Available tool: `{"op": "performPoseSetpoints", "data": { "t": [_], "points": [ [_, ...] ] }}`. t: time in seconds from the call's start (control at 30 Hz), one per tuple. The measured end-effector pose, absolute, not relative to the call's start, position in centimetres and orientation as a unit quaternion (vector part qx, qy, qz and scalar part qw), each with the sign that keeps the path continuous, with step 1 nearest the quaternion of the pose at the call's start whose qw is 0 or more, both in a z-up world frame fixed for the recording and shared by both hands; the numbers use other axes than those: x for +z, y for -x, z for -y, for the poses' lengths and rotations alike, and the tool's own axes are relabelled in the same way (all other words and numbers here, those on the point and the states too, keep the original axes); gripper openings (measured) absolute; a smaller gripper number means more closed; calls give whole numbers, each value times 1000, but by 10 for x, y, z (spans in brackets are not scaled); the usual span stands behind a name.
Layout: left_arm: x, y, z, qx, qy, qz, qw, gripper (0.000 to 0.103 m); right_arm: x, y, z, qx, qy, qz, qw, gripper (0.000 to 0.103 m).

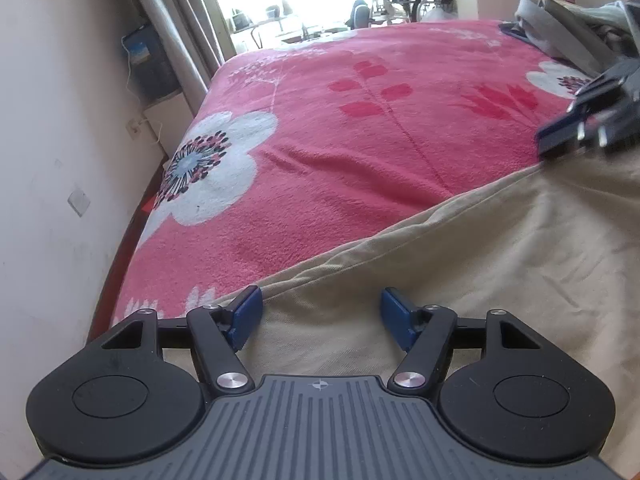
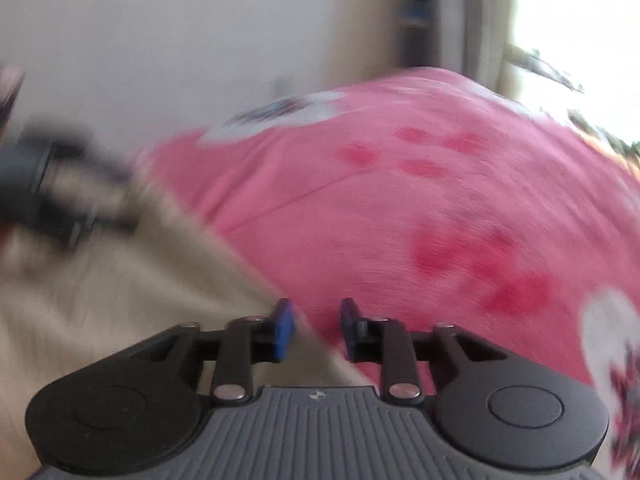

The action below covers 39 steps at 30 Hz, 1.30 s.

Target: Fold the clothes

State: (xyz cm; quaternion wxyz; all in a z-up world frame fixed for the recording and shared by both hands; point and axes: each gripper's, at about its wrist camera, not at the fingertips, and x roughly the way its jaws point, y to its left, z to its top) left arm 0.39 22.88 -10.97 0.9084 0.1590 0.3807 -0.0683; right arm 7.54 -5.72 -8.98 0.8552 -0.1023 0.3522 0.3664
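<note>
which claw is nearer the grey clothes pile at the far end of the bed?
Right. In the left wrist view the right claw sits just below the grey clothes pile; the left claw hangs back over the beige garment.

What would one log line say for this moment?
left hand-held gripper: open over beige cloth | right hand-held gripper: open at cloth edge | pink blanket underneath

Bed blanket point(image 1: 360, 128) is fuzzy pink fleece, matt and nappy. The beige garment point(image 1: 500, 260) looks like smooth woven cotton twill, also matt. Left gripper point(image 1: 321, 316) is matt black plastic with shiny metal rivets and a ribbed grey body.
</note>
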Motion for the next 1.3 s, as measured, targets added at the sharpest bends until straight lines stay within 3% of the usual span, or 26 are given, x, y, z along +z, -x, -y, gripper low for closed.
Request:
{"op": "performPoseSetpoints", "data": {
  "t": [0.17,0.5,0.87,1.13,1.3],
  "points": [
    [-103,-5,-226,-63,-164,-383,907,66,-59,-76,141,287,6,-373,883,29],
    [-73,-14,-201,-109,-128,-359,918,65,-35,21,286,86,134,-369,916,29],
    [-98,-23,-157,-157,-136,-385,899,65,-60,-4,327,3,112,-352,929,28],
    [-98,-20,-167,-144,-129,-389,901,65,-29,-7,391,-28,-139,-334,932,28],
    [-100,-20,-170,-145,-130,-393,899,66,-52,22,436,-116,-196,-371,900,29]
  ]
}}
